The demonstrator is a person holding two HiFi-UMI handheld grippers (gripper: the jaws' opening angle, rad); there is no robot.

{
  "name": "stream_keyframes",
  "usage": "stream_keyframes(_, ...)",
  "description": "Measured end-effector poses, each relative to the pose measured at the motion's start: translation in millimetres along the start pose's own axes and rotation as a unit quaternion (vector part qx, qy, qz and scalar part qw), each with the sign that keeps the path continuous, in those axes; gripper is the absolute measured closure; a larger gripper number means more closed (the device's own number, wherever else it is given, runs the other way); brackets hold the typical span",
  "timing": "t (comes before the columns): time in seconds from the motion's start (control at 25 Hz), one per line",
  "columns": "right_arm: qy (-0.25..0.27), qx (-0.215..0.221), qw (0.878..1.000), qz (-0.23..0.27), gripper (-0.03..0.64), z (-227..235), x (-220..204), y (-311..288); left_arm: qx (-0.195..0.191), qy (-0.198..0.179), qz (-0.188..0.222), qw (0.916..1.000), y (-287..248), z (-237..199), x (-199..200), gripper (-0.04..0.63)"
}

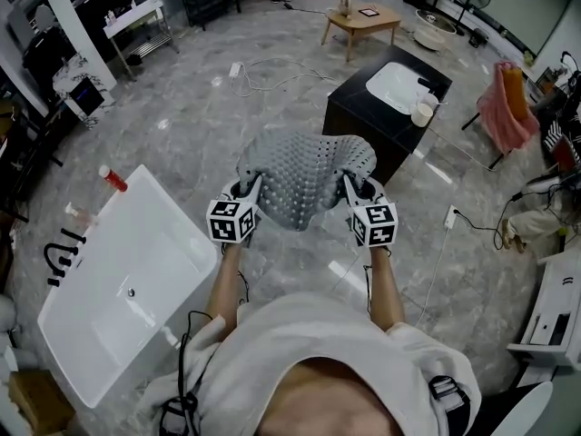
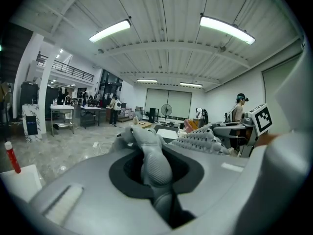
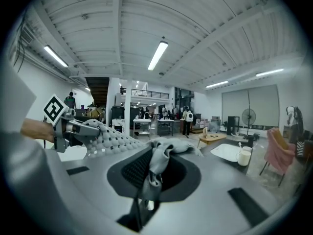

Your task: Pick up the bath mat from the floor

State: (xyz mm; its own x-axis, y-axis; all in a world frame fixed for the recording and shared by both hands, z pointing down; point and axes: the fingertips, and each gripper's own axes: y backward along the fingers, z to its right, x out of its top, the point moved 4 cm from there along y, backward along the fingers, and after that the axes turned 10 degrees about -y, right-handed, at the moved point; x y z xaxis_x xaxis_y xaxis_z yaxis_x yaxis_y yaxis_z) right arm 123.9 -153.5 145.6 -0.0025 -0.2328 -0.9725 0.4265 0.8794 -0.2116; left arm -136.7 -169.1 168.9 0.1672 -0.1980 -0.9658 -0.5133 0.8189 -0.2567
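The grey, knobbly bath mat (image 1: 304, 178) hangs in the air in front of me, stretched between both grippers and sagging in the middle. My left gripper (image 1: 249, 187) is shut on the mat's left corner, whose fold (image 2: 149, 163) bunches between the jaws. My right gripper (image 1: 350, 187) is shut on the right corner, and a crumpled edge (image 3: 159, 163) of the mat sticks up from its jaws. Each gripper view shows the other gripper across the studded mat surface (image 3: 105, 141).
A white bathtub (image 1: 123, 284) lies on the floor at lower left. A black cabinet with a white basin (image 1: 386, 107) stands just behind the mat. A wooden table (image 1: 360, 23), a pink-draped chair (image 1: 504, 107) and floor cables (image 1: 272, 80) lie farther off.
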Motion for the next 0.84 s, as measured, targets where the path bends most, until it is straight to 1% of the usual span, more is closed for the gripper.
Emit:
stream_keyframes(0.4, 0.009, 0.000, 1.000, -0.008, 0.569, -8.2, -4.1, -1.4, -0.005, -0.003, -0.007, 1.0000, 3.2, 0.1, -6.7, 0.546)
stream_keyframes(0.84, 0.004, 0.001, 1.000, -0.011, 0.569, -15.8, -5.1, -4.5, -0.006, -0.002, -0.006, 1.0000, 7.6, -8.1, -6.5, 0.546)
